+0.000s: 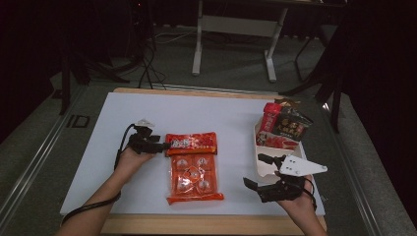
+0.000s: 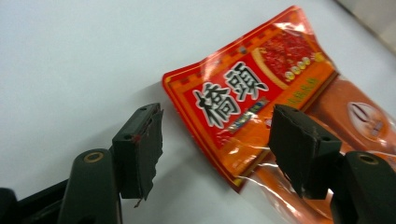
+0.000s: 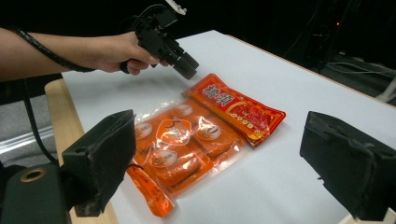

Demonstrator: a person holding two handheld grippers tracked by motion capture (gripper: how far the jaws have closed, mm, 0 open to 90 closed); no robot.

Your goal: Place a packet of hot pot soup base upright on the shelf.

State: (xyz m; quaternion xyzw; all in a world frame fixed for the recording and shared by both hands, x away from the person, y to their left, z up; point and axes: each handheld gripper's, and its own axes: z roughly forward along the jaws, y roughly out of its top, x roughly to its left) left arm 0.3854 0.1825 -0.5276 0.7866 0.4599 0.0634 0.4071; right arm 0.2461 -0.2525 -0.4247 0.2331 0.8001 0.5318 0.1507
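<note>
Table: a white board (image 1: 147,113) on a wooden top, a dark room beyond.
My left gripper (image 1: 156,146): held low at the left end of the red packet (image 1: 192,142), jaws spread wide and holding nothing; in the left gripper view the packet's corner lies between them, the right jaw over the packet's edge, the left jaw over bare board.
Red packet: flat on the board near the middle, printed with large characters, touching the far end of the orange pouch (image 1: 194,178).
Orange pouch: clear-fronted, round portions inside, lying flat toward my side of the board.
My right gripper (image 1: 258,173): near the board's front right corner, jaws wide apart and empty, just beside the white tray (image 1: 263,169).
White tray: at the right edge, holding red and dark snack packets (image 1: 285,125).
</note>
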